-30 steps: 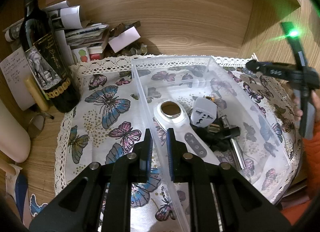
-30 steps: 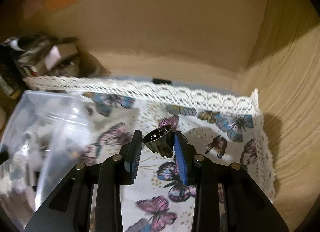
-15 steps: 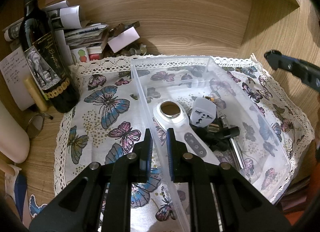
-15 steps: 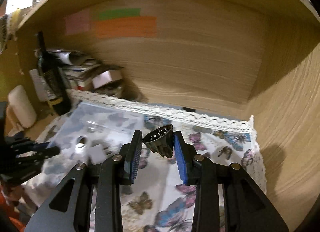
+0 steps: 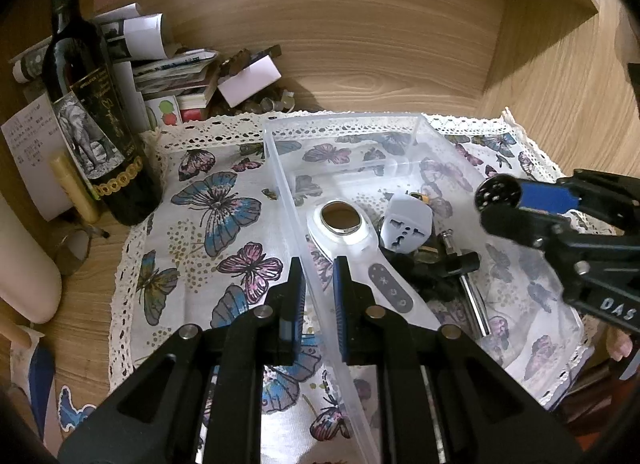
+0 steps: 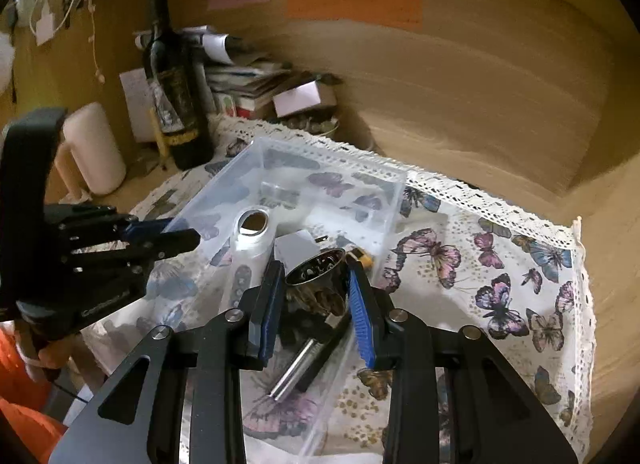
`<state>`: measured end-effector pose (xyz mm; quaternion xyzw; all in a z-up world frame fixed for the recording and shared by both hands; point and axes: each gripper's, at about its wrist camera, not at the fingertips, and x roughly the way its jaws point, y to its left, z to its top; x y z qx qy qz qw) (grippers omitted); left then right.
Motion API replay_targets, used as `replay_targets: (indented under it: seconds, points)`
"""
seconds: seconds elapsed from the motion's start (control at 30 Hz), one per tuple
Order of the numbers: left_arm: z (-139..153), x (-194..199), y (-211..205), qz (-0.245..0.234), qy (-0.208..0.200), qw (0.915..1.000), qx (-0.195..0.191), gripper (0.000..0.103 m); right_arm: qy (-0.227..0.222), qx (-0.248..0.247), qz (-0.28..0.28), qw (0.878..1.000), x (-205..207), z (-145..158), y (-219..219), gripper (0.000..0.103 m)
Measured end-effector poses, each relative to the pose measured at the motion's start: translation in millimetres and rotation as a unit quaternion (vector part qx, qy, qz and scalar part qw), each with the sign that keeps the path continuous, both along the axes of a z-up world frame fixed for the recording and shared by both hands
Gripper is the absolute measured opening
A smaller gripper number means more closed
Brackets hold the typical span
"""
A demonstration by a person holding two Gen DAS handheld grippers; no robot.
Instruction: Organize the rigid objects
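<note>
Both of my wrist views are dim and warm-toned, with strong fisheye bending and black vignetting at the corners. The left view is sharp: glare streaks the clear plastic bin (image 5: 362, 146), and the wine bottle (image 5: 90, 112) shows small highlights. The right view is softer, its wooden back wall (image 6: 472, 104) smeared by motion blur and its upper left corner overexposed.

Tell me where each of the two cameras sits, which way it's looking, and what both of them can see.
Left wrist: on the left gripper, looking down along its fingers, shut on the clear bin wall; the right gripper enters at right.
Right wrist: on the right gripper, looking down over the bin, shut on a dark metal piece; the left gripper and a hand show at left.
Shared: bin, wine bottle, butterfly cloth.
</note>
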<state>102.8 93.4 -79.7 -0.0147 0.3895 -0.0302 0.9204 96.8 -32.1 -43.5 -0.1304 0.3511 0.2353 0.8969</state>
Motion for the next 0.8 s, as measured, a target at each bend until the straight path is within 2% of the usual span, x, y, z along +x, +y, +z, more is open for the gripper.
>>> replay_targets:
  seconds: [0.3,0.53,0.67,0.77,0.8]
  points:
    - [2.5,-3.8,0.0,0.009,-0.008,0.9999,0.004,0.013,0.022,-0.022,0.012,0.999,7.1,-10.7,9.6,0.03]
    - [11.6,-11.5,-2.4,0.022,-0.03,0.9988,0.032,0.013,0.008,-0.001,0.013,1.0,-2.0,-1.7,5.8,0.032]
    - [20.9,-15.2,-3.8,0.027,-0.041,0.9982,0.035,0.016,-0.009,0.016,0.006,1.0,-10.5,9.6,-2.5,0.042]
    - [31.8,-21.0,-6.0,0.031,-0.062,0.997,0.035,0.029,-0.028,0.035,-0.002,0.999,-19.3,20.8,-13.3,0.051]
    - [37.9,-25.2,-8.2,0.03,-0.074,0.9963,0.033,0.031,-0.034,0.037,-0.005,0.999,-21.5,23.4,-16.2,0.054]
